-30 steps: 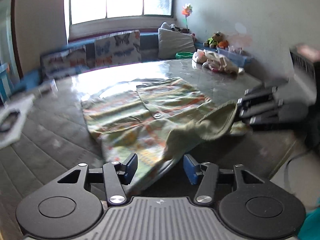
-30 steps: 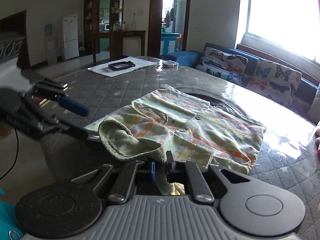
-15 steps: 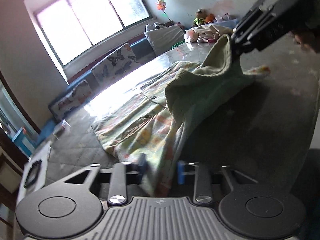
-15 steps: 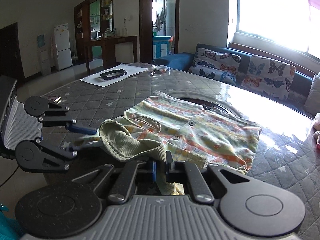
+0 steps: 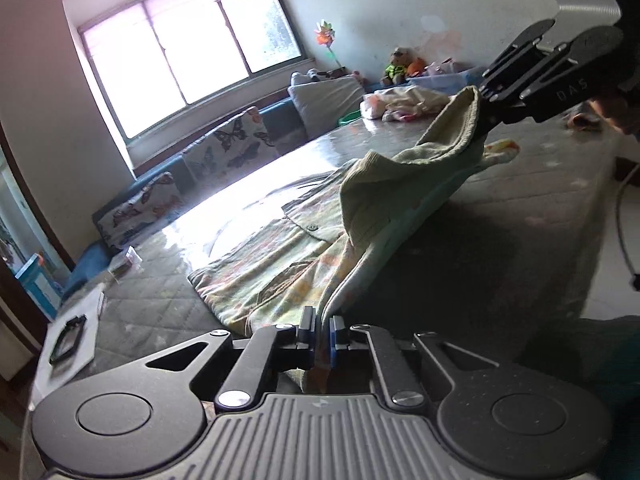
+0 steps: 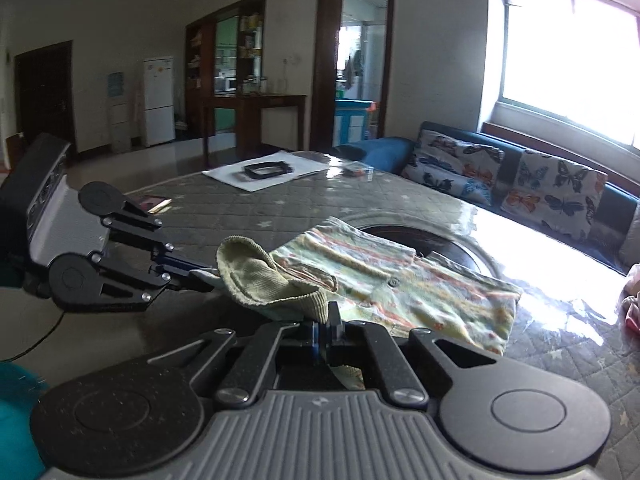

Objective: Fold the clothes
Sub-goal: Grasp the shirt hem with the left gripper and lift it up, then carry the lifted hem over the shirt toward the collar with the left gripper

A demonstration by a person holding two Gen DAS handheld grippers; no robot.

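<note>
A pale green patterned garment with buttons lies on the grey quilted table; it also shows in the right wrist view. Its near edge, with a ribbed green band, is lifted off the table. My left gripper is shut on the garment's near corner. My right gripper is shut on the ribbed band at the other corner. Each gripper shows in the other's view, the right one up at the right and the left one at the left.
A white sheet with a black frame lies at the table's far end. A pile of clothes sits on the far side. A sofa with butterfly cushions runs under the window. A cable hangs at the right.
My left gripper has closed on the garment's near corner. Both grippers have lifted the near edge off the table, and the right gripper has risen higher.
</note>
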